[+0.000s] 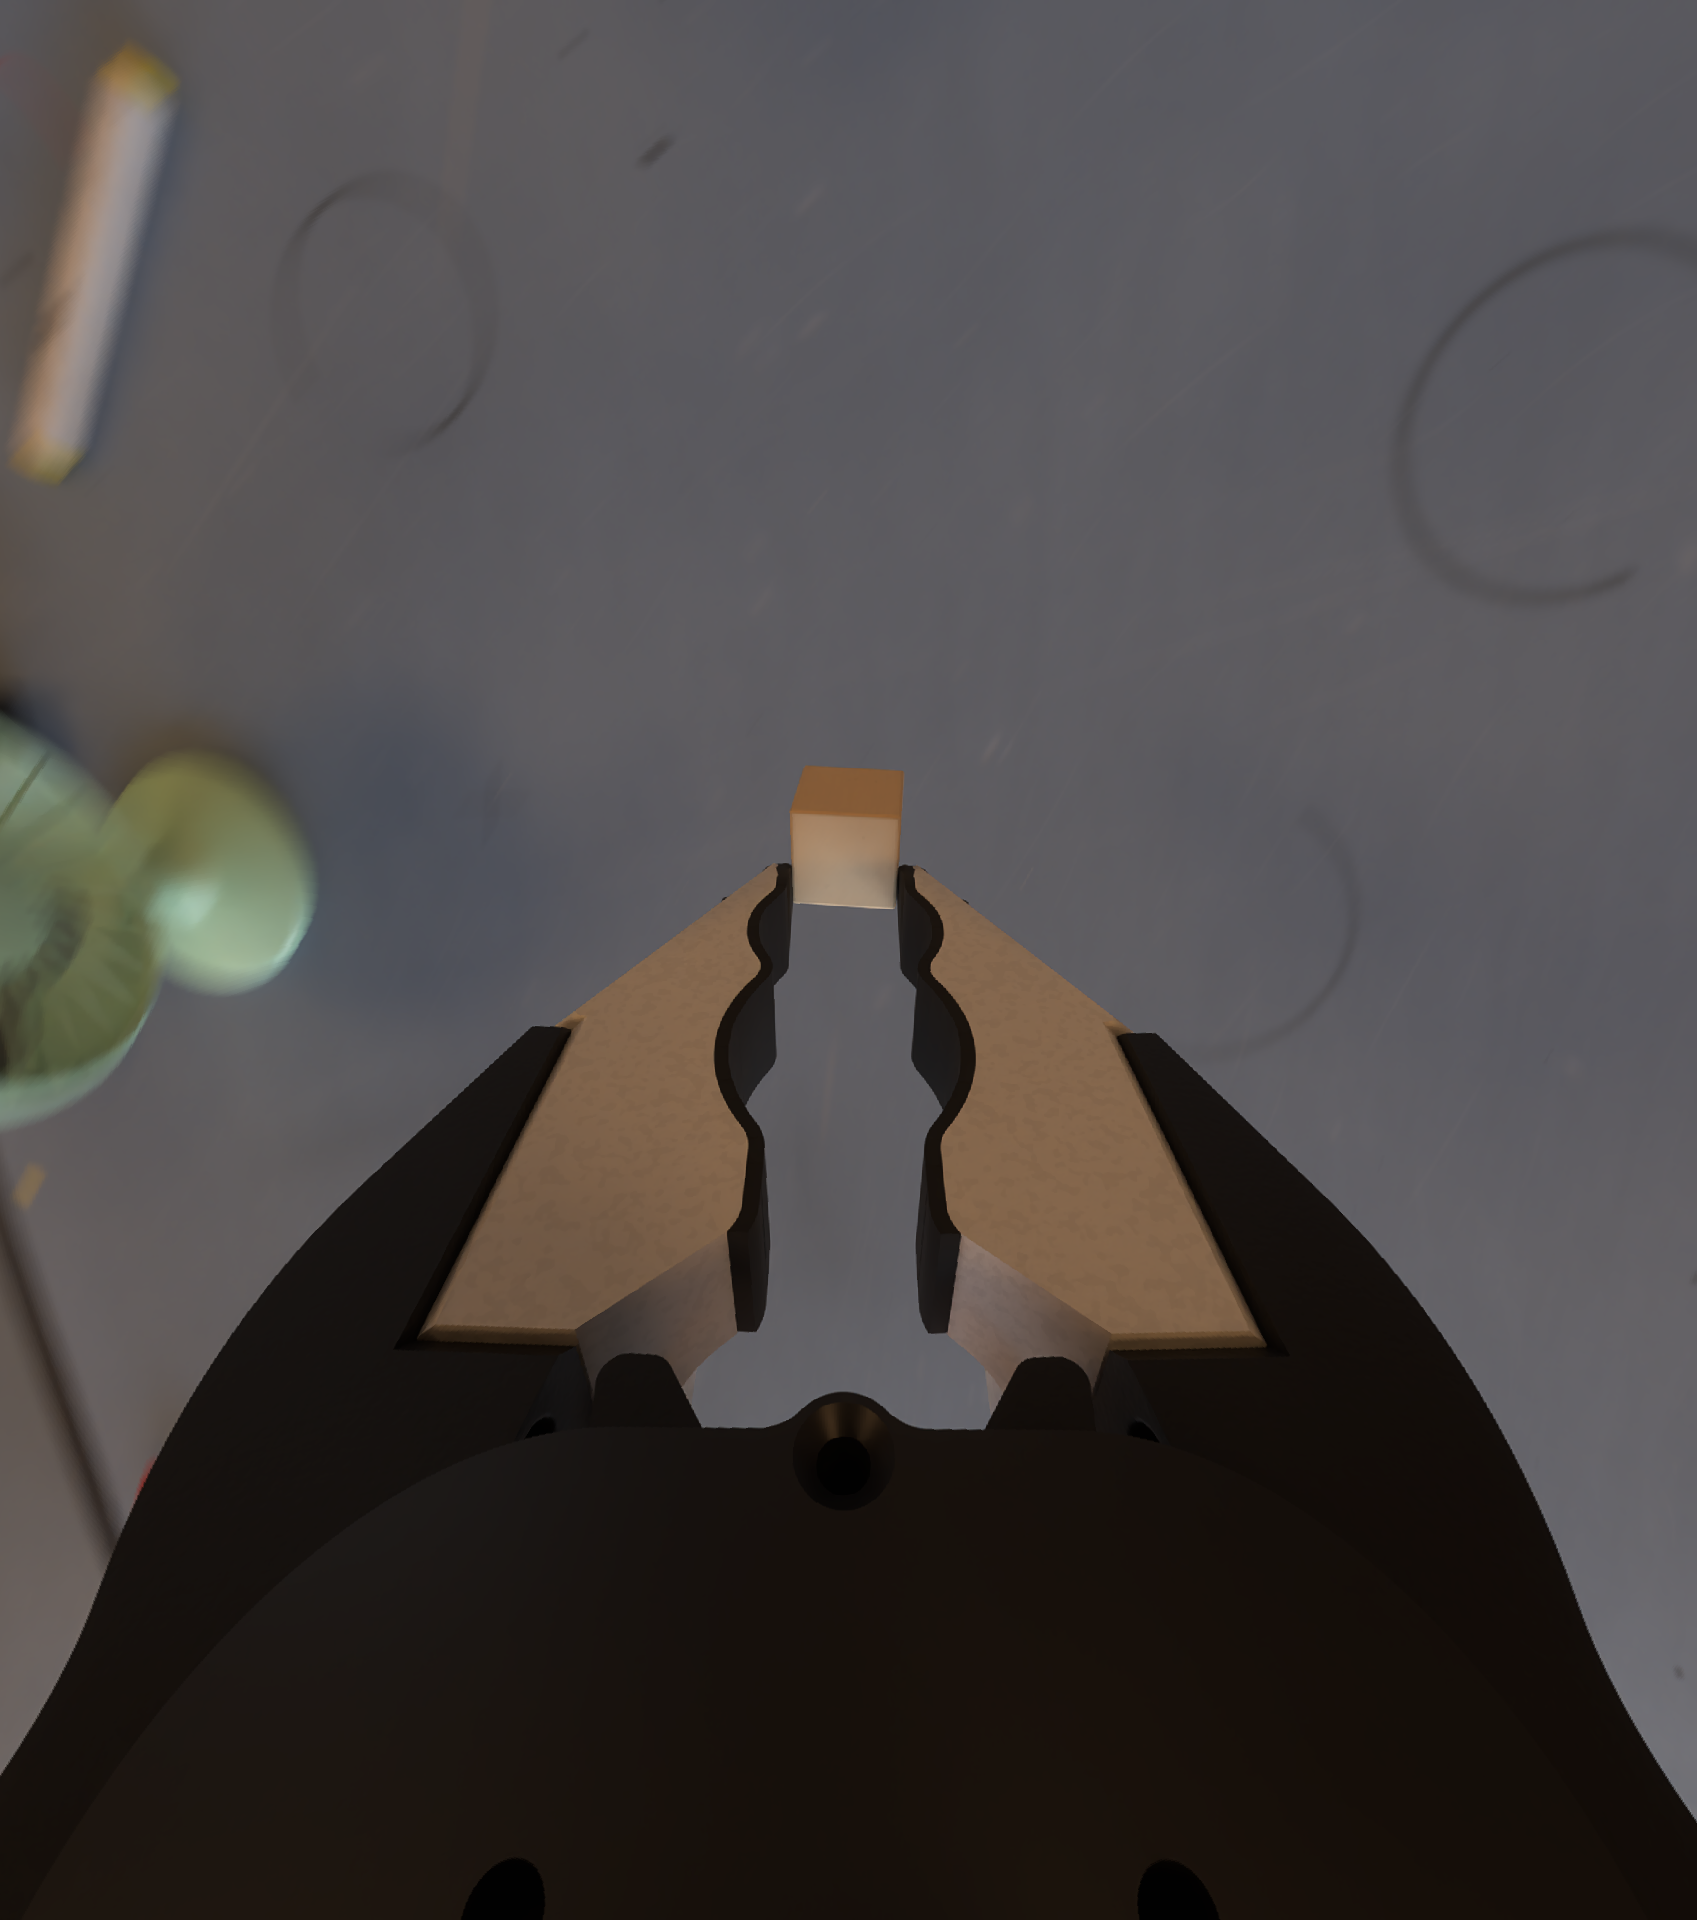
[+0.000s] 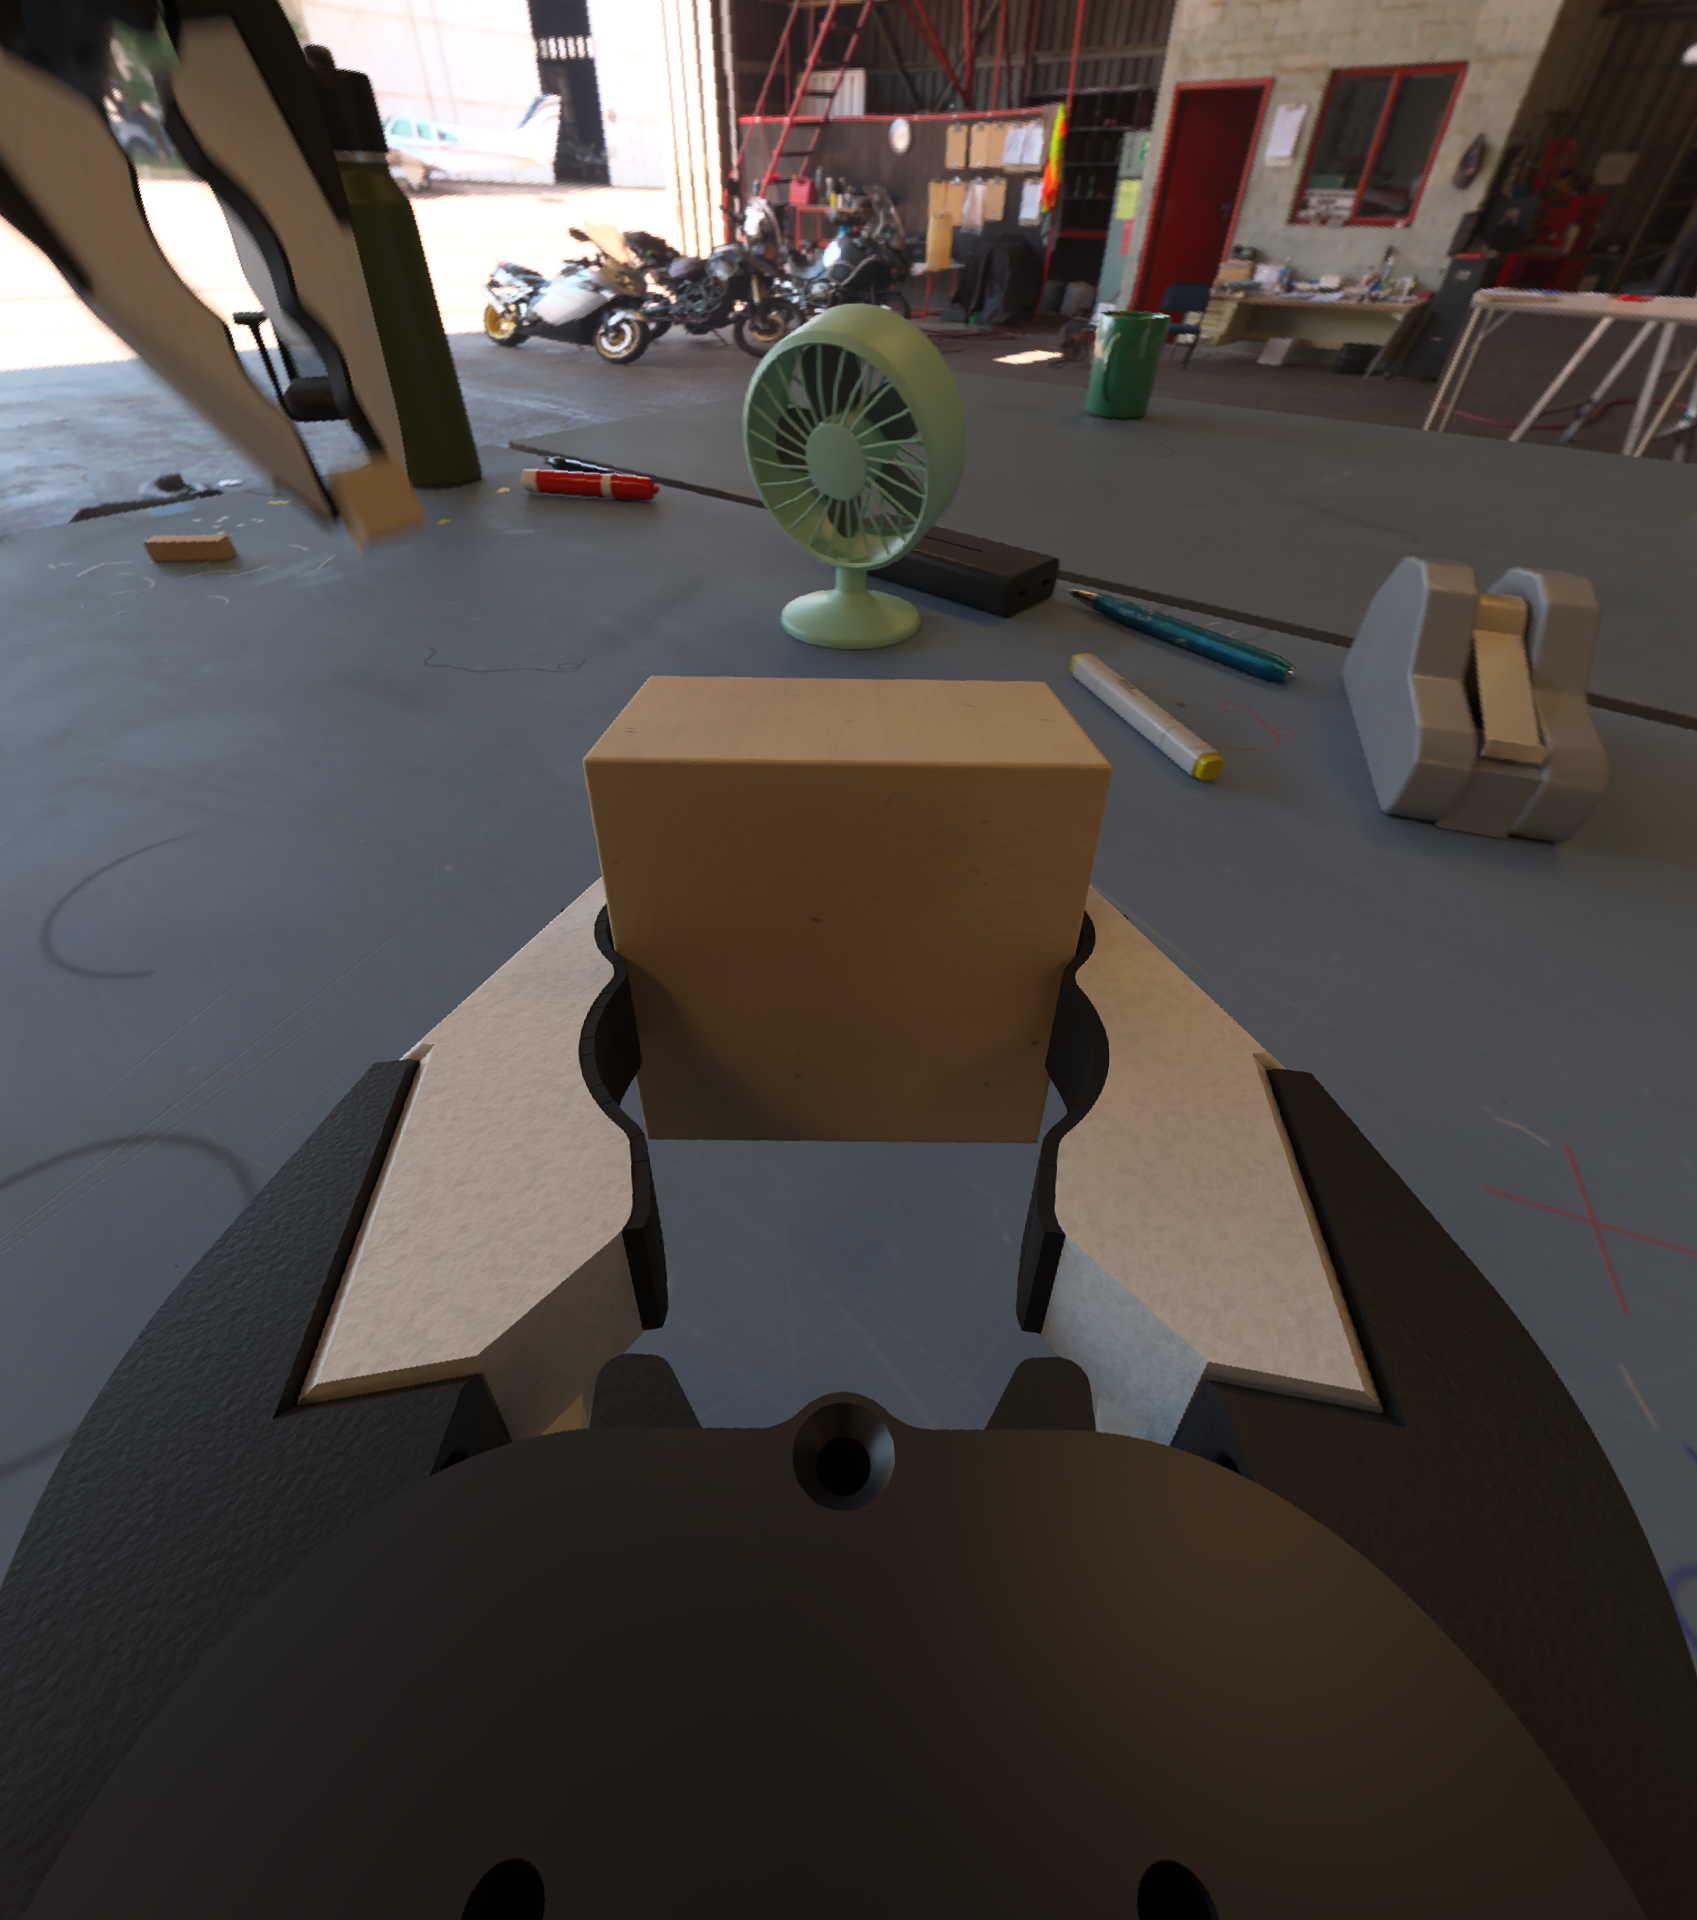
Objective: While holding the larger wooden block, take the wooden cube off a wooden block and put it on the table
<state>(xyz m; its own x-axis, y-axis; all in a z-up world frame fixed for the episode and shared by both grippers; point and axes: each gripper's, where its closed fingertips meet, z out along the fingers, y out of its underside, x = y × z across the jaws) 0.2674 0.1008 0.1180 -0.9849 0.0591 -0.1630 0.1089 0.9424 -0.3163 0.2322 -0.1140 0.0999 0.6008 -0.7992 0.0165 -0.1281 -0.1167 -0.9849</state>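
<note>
1. Your left gripper (image 1: 844, 883) pinches the wooden cube (image 1: 845, 840) at its very fingertips, jaws pressed against the cube's 2 sides. The hold is shallow: only the cube's near end sits between the tips.
2. From the right wrist view, that gripper hangs up at the left, tilted down, and the cube (image 2: 376, 501) is in the air above the grey table (image 2: 200, 779), well clear of the larger wooden block (image 2: 844, 894).
3. Your right gripper (image 2: 844, 935) clamps the larger wooden block, which rests upright on the table with its top now bare. Hold that grip steady; it needs no adjusting.
4. The step in hand looks like the lowering. Bring the cube straight down onto the open patch beneath it, which the left wrist view shows bare apart from faint ring marks.
5. Steer away from the green desk fan (image 2: 849, 468) and the white marker (image 1: 91, 265) off to the left in the left wrist view.
6. Go slowly: with so shallow a pinch, a jolt could twist the cube loose. Spread the jaws only once its underside sits flat on the table.
</note>
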